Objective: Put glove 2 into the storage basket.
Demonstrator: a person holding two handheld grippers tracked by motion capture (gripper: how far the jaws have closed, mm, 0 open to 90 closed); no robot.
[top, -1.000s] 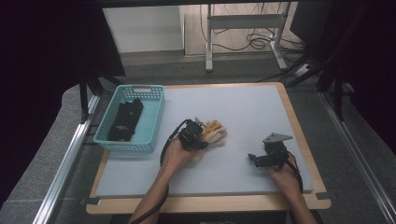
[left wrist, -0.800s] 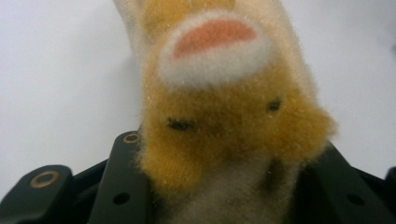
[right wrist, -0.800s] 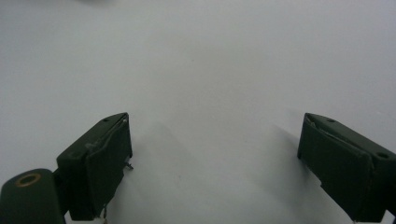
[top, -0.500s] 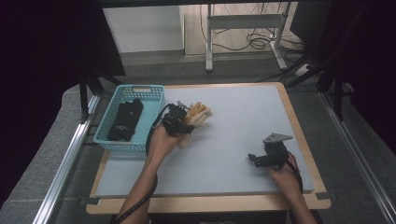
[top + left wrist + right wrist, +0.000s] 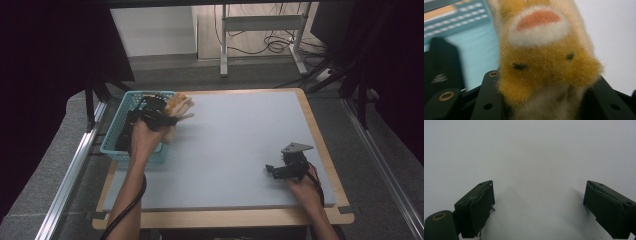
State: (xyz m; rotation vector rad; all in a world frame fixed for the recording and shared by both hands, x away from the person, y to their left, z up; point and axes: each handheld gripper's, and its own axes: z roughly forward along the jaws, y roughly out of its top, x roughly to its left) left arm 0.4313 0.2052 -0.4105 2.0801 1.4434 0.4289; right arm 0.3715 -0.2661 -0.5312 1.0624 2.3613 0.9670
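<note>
Plush toy: tan and orange fur, white muzzle with a pink patch, 2 small dark eyes visible in the left gripper view. It is held off the tabletop, at the right rim of the basket, toward the far left of the scene.

Left tool: clenched on the plush toy, with fur pressed between both black jaws in the left gripper view. The toy projects beyond the jaws toward the far right. The person's left hand and forearm pass over the near right corner of the basket.

Basket: turquoise plastic with latticed walls, seated at the far left corner of the tabletop. A dark object lies inside; its kind cannot be told.

Right tool: released, resting near the right edge of the tabletop, well apart from the toy. In the right gripper view its 2 jaws stand wide with bare grey surface between them. A grey 3-cornered plate sits on top of it.

Tabletop: pale grey sheet on a wooden board.
</note>
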